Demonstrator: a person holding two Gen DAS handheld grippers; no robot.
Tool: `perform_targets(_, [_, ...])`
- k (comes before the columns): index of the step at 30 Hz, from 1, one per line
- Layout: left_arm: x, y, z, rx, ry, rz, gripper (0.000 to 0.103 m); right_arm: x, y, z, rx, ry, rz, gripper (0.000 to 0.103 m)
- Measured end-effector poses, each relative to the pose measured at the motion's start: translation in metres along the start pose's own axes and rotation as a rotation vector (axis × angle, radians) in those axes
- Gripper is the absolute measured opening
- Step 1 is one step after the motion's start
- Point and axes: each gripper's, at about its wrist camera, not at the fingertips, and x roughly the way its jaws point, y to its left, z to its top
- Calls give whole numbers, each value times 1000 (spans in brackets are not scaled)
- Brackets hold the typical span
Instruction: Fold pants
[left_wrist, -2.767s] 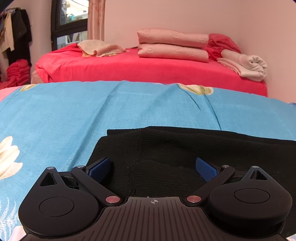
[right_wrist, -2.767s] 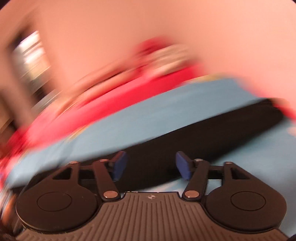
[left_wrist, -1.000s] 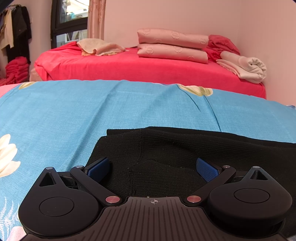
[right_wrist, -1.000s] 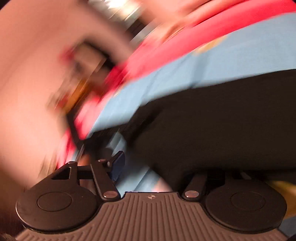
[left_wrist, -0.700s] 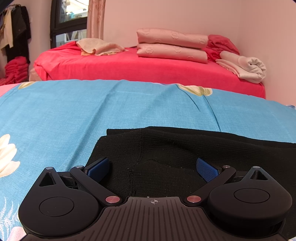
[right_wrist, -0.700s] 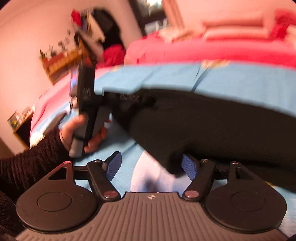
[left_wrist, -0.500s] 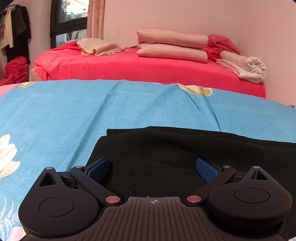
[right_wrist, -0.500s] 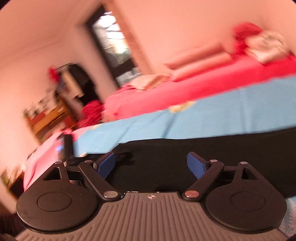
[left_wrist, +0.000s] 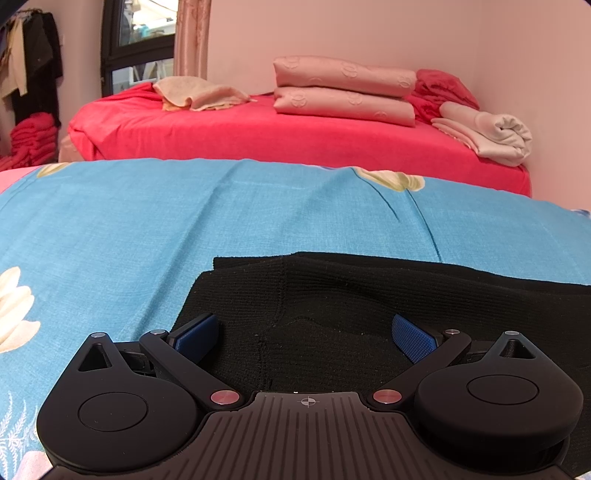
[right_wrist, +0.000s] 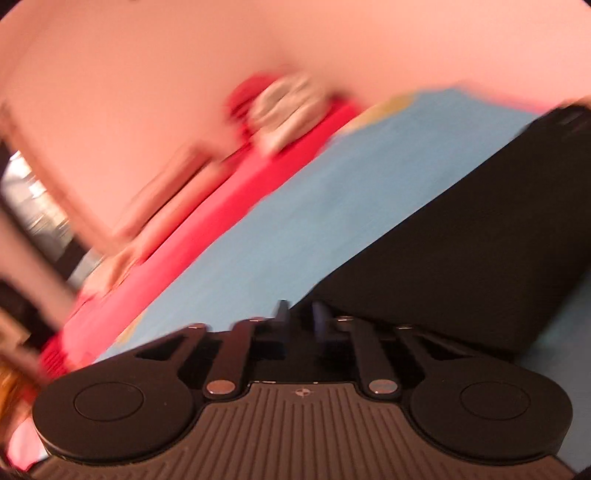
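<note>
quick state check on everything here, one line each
pants: flat on the blue sheet, waist end doubled over
left gripper: open over the waist end, pinching nothing
right gripper: shut at the pants' edge; too blurred to tell if cloth is pinched
pink quilts: folded, stacked on the red bed
white blanket: rolled

My black ribbed-knit pants (left_wrist: 388, 295) lie on the sky-blue woven bedsheet (left_wrist: 184, 221), which is printed with cream-white flowers and thin dark stems. Behind that sheet, the far bed's cover (left_wrist: 258, 136) is plain crimson, carrying pale pink embossed pillows (left_wrist: 343, 92). My left gripper (left_wrist: 306, 336) is matte black with cobalt-blue pads (left_wrist: 413, 338).
</note>
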Motion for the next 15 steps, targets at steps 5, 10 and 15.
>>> perform_targets(5, [0, 0, 0, 1, 0, 1, 103, -42, -55, 45, 101, -178, -289, 13])
perform_targets(10, [0, 0, 0, 0, 0, 1, 103, -102, -72, 52, 225, -228, -441, 62])
perform_targets(15, [0, 0, 0, 1, 0, 1, 103, -91, -68, 21, 339, -13, -212, 64])
